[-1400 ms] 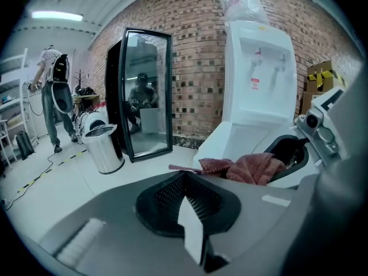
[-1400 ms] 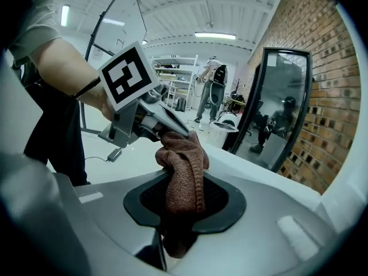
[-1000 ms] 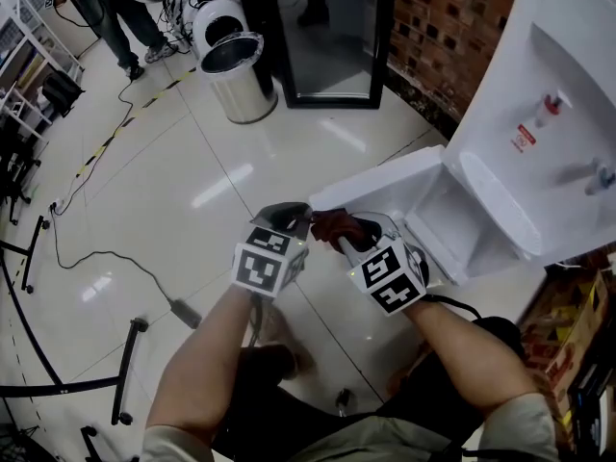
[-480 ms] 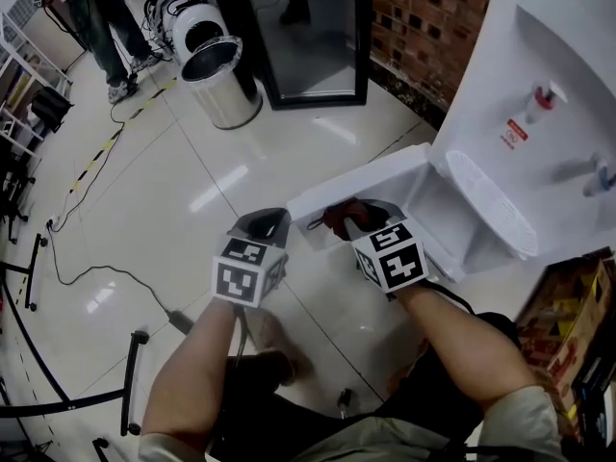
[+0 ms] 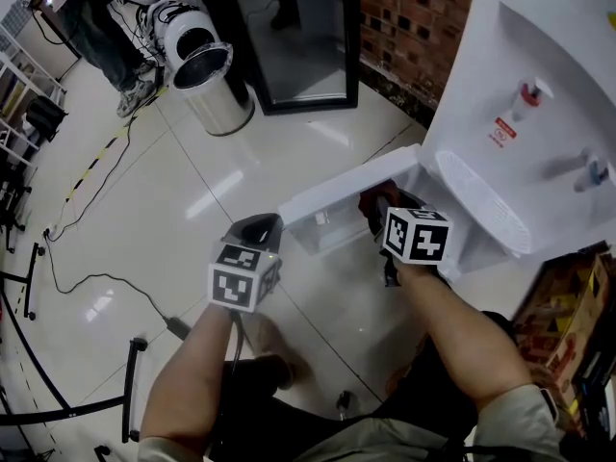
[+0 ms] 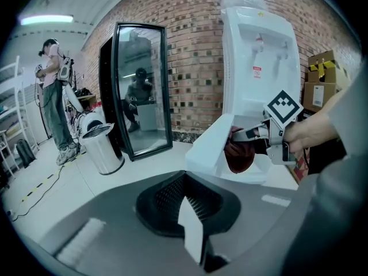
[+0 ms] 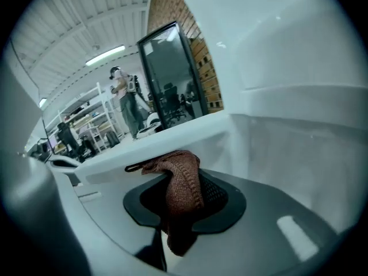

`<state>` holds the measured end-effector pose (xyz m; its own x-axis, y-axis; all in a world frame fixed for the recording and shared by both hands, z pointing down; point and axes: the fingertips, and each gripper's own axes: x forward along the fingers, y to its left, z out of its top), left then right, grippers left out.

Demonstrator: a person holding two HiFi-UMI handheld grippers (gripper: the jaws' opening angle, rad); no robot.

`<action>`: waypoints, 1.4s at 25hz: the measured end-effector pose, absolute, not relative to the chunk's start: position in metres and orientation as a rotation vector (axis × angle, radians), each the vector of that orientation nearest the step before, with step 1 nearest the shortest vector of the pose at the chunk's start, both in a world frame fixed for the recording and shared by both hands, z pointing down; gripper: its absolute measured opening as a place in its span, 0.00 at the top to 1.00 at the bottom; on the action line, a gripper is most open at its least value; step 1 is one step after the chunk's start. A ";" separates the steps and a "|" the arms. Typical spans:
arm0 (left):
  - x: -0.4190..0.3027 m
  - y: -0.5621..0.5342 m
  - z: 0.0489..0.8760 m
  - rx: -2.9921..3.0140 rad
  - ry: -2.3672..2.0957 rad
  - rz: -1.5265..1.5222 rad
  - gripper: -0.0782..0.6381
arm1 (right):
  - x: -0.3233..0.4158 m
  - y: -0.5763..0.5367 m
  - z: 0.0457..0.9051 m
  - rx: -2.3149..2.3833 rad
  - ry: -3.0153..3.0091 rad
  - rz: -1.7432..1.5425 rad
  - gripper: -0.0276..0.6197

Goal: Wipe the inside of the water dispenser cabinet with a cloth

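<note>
Pinching the brown cloth [image 7: 181, 191], right gripper [image 5: 383, 210] seemingly inside the cabinet [image 7: 293, 154]; left gripper [image 6: 192, 232] empty, jaws pressed together.

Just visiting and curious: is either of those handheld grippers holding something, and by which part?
The right gripper holds a reddish-brown cloth, bunched between its jaws with one end poking out beyond them. The left gripper holds nothing; its jaws are shut.
</note>
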<state>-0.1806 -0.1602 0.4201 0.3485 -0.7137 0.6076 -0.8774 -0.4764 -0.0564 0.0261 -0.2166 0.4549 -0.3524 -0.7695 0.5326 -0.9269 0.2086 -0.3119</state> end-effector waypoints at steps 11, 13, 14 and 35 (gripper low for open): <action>-0.181 -0.159 0.419 2.336 -1.429 0.855 0.89 | 0.098 -0.223 0.452 1.990 -2.018 0.966 0.79; -0.180 -0.159 0.419 2.335 -1.431 0.855 0.89 | 0.101 -0.221 0.450 2.014 -2.003 0.954 0.79; -0.180 -0.159 0.419 2.334 -1.431 0.855 0.89 | 0.103 -0.221 0.450 2.023 -1.997 0.950 0.79; -0.177 -0.155 0.421 2.351 -1.409 0.877 0.89 | -0.021 -0.153 0.431 1.328 -2.334 0.893 0.78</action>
<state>-0.1770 -0.1553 0.4210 0.3464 -0.7066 0.6170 -0.8654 -0.4945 -0.0806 -0.0209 -0.1526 0.4312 -0.5220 -0.6586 0.5421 -0.8522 0.3759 -0.3639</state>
